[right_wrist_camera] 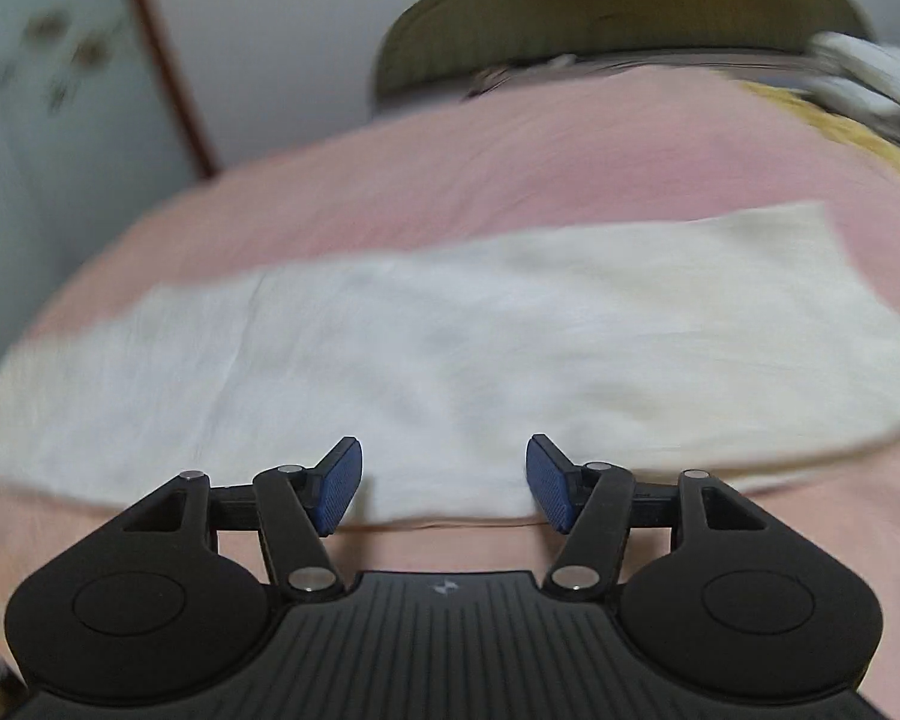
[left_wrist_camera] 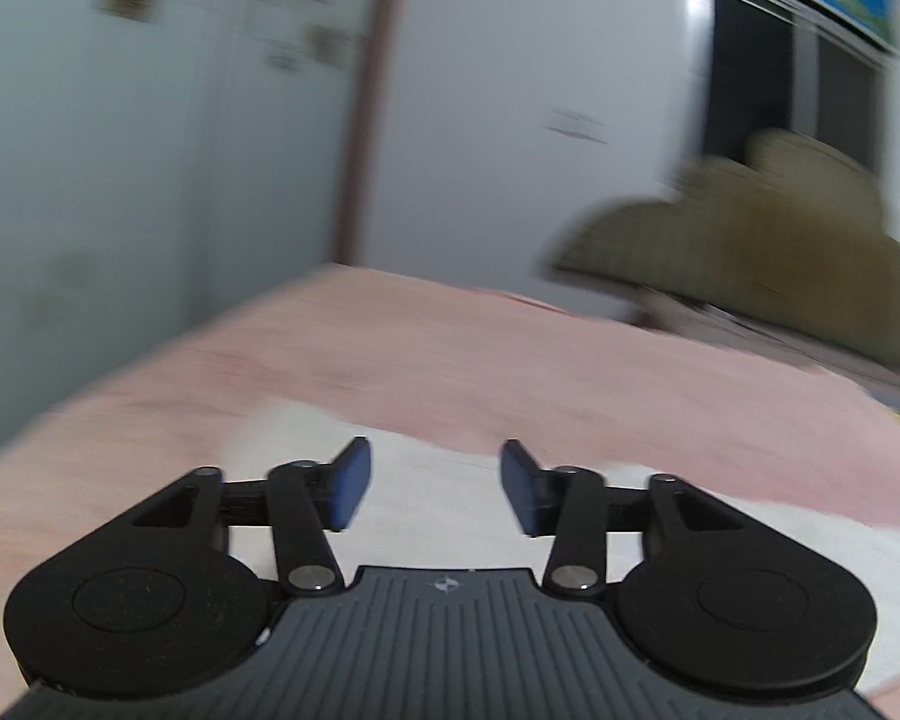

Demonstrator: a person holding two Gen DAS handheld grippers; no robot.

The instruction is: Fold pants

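Observation:
The white pants (right_wrist_camera: 450, 354) lie flat in a long band across the pink bed sheet (right_wrist_camera: 510, 156), folded lengthwise. My right gripper (right_wrist_camera: 444, 483) is open and empty, just above the near edge of the pants at their middle. In the left wrist view the pants (left_wrist_camera: 438, 510) show as a white patch under and ahead of my left gripper (left_wrist_camera: 435, 489), which is open and empty and held low over the cloth. Both views are blurred by motion.
An olive-brown headboard or cushion (left_wrist_camera: 750, 252) stands at the far right end of the bed, also in the right wrist view (right_wrist_camera: 618, 0). White wardrobe doors (left_wrist_camera: 120, 150) stand beyond the bed's left edge. A yellow cloth and white bedding (right_wrist_camera: 858, 96) lie at the far right.

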